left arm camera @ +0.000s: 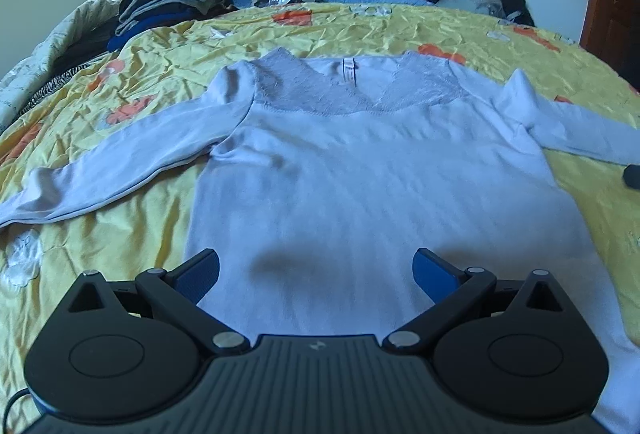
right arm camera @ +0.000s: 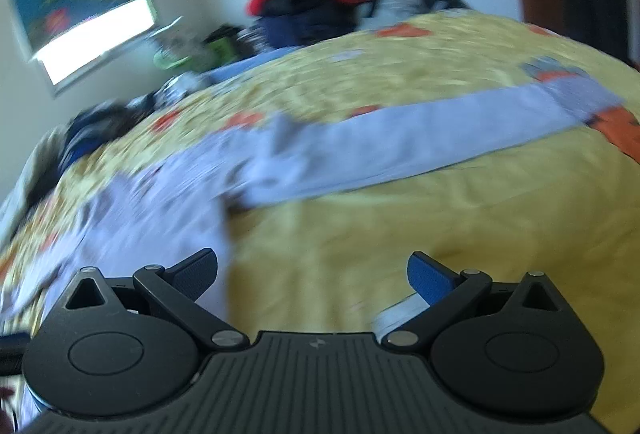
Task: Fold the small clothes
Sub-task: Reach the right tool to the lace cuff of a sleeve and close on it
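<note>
Bed [left arm camera: 360,29] with yellow flowered sheet | left gripper [left arm camera: 316,274]: my fingers spread, hovering over the hem of the pale shirt [left arm camera: 360,161], which lies flat, sleeves out | right gripper [right arm camera: 312,274]: fingers spread, over bare sheet beside the shirt [right arm camera: 160,201]; view blurred

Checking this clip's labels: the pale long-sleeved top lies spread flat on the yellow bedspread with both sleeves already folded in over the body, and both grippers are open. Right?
Not quite. The top does lie flat on the yellow bedspread, but its sleeves are still stretched outward, as the left wrist view shows. The left gripper and right gripper are open.
</note>
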{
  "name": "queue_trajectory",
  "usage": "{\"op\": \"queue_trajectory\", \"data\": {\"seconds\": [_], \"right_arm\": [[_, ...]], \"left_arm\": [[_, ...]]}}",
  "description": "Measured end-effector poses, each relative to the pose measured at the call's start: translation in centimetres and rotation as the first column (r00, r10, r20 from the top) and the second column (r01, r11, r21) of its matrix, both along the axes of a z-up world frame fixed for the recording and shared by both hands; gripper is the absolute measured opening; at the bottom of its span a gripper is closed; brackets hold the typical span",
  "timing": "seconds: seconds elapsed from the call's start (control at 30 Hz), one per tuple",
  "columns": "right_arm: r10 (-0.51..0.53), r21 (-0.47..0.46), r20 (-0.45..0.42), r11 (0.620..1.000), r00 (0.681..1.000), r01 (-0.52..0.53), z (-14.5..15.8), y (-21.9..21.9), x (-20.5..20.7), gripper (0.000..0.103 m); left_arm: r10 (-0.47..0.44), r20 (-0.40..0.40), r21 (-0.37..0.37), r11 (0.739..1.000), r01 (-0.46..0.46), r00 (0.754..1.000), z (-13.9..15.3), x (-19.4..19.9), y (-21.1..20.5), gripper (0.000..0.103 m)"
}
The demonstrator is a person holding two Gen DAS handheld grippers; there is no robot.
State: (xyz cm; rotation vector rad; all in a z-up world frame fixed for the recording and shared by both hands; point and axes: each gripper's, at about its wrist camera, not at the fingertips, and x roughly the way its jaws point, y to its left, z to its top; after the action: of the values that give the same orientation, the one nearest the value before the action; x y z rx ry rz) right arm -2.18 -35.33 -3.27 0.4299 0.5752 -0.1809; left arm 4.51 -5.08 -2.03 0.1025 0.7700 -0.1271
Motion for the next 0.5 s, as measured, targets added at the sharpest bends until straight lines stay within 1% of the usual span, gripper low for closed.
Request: {"op": "queue_trajectory", "data": {"seconds": [0.1,0.2,0.37,0.5], "right_arm": [[-0.115,0.021,0.019,0.993,0.993,0.115,-0.6,-4.1,0.4,0.103],[-0.215,0.077,0.037,0.974,0.976,0.211,-1.6,-8.2,0.6,0.101],[-0.268,0.135,0.104,0.958,0.958,0.253,-2.9,-13.0,1.2,0.101],[-0.330,0.185,0.175,0.936,0.928,0.298,-4.1,-15.7,1.5,0.099]], "left_arm": [[0.001,0.014,-0.003,1.000,0.000,1.000,-0.1,0.2,-0.1,0.103],[0.001,0.005,-0.003,1.000,-0.001,1.000,-0.3,0.7,-0.3,0.103],[0.001,-0.010,-0.009,1.000,-0.001,1.000,-0.7,1.2,-0.4,0.103],[-0.001,-0.012,-0.005,1.000,0.001,1.000,-0.7,1.4,-0.5,0.103]]}}
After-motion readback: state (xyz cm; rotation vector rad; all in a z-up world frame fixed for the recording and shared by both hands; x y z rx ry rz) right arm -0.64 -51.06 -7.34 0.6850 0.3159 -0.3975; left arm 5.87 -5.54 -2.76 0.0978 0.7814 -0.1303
